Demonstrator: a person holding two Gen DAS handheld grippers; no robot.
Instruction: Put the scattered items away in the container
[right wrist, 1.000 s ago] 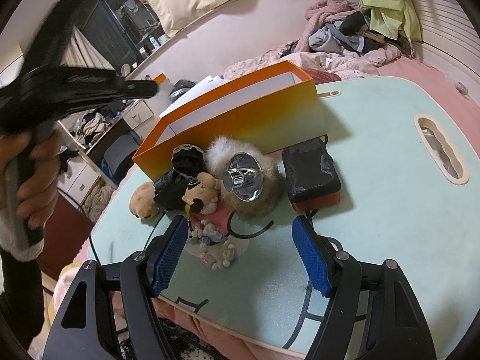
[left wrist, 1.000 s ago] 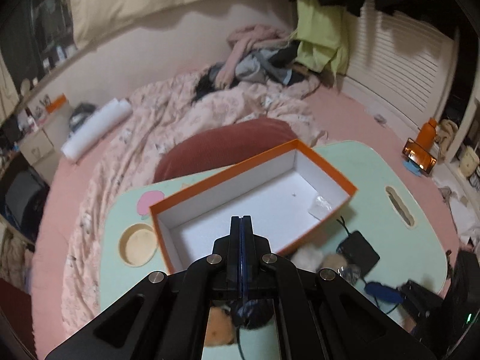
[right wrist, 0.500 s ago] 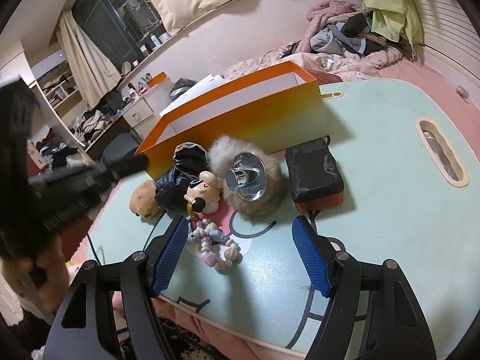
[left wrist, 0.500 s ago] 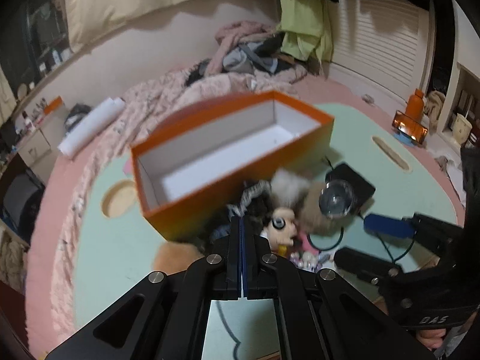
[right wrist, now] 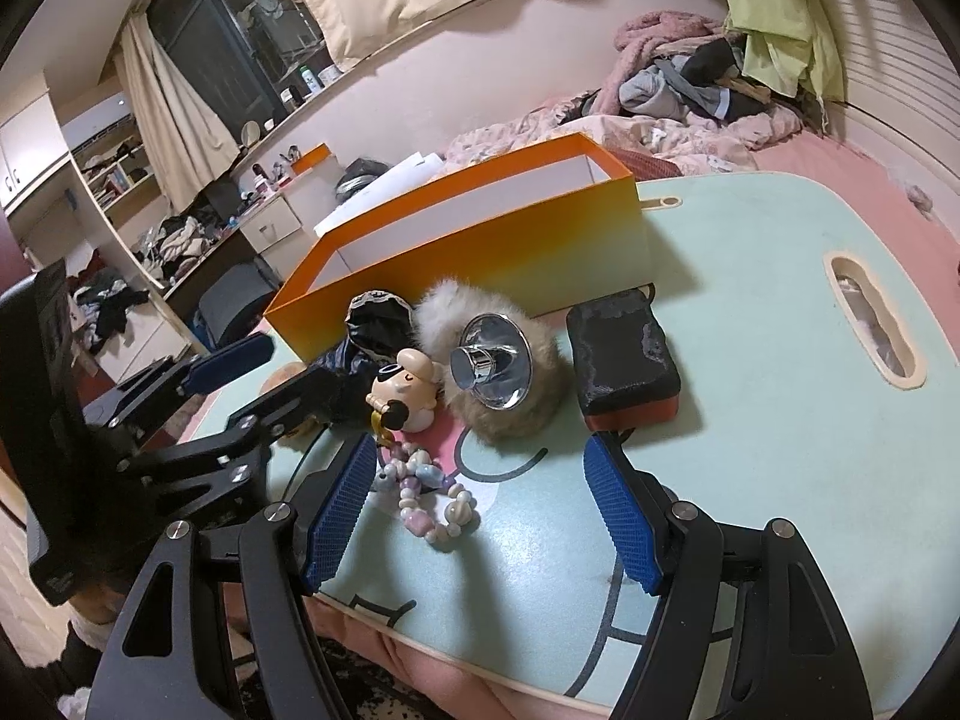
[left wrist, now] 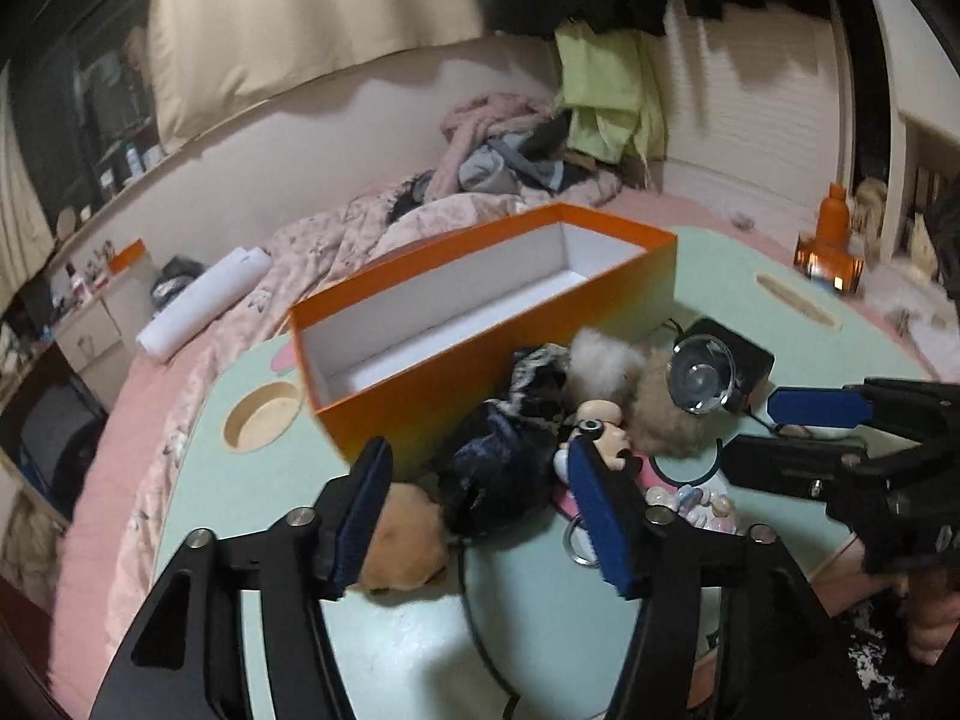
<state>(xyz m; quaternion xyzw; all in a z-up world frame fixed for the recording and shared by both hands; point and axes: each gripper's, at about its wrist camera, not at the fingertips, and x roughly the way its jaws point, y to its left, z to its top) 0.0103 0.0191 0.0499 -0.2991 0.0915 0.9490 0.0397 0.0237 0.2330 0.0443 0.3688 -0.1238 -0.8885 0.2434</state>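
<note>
Scattered items between newly spread left tongs, closer now; right tongs unclenched.

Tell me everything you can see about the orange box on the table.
The orange box is a long rectangular one that looks like cardboard, orange outside with a yellowish fade on the near wall, white inside. It has no lid on it and stands upright on the pale green table, at its far side. The part of its floor that shows is bare; the rest is hidden by the near wall. A heap of small things lies against its near wall: a fluffy ball and a dark cloth pouch. No gripper touches it.
</note>
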